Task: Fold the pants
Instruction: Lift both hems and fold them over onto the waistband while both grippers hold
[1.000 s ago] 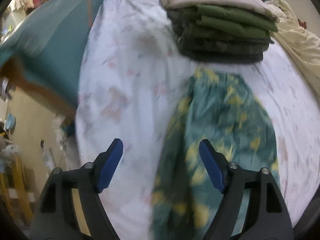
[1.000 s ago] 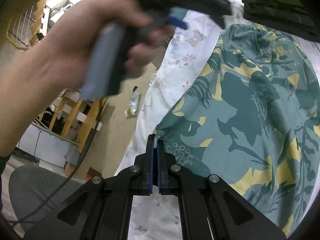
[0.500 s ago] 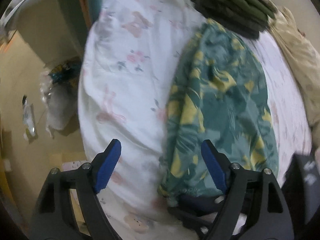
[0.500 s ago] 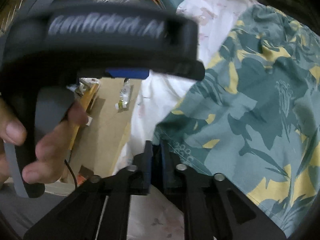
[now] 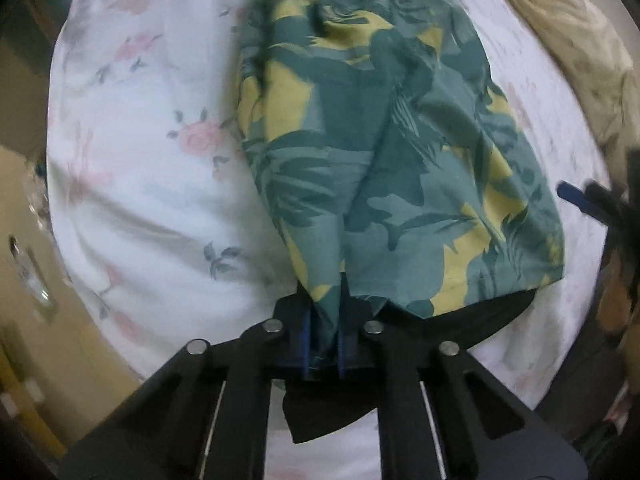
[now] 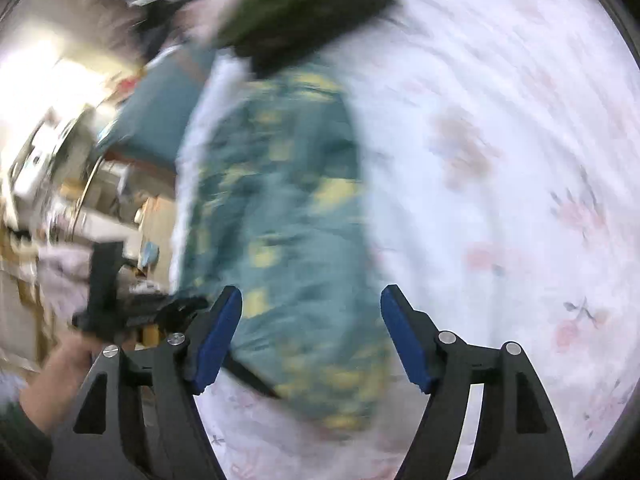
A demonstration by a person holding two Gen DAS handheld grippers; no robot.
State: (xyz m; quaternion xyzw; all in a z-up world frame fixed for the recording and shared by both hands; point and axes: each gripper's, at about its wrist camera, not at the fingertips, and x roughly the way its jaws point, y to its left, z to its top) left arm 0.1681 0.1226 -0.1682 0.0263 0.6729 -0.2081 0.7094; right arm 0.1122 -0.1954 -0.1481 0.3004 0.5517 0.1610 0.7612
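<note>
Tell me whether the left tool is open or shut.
Shut on the pants: the left tool has just closed, pinching the green leaf-print hem between its blue pads.

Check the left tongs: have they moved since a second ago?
Yes. The left tongs came down across the flowered sheet to the near hem of the pants and closed on it.

White floral bedsheet [image 5: 152,168] covers the bed and fills most of both views; on the left wrist view a rumpled beige cloth [image 5: 568,40] lies on it at 1 o'clock, and tan floor [image 5: 24,184] shows past the bed edge at 9 o'clock. On the right wrist view, heavily blurred, a stack of dark green folded clothes [image 6: 304,4] sits at 12 o'clock, a teal cushion or pillow [image 6: 156,108] at 10 o'clock, and cluttered furniture [image 6: 52,160] at 9 o'clock, too smeared to identify.
</note>
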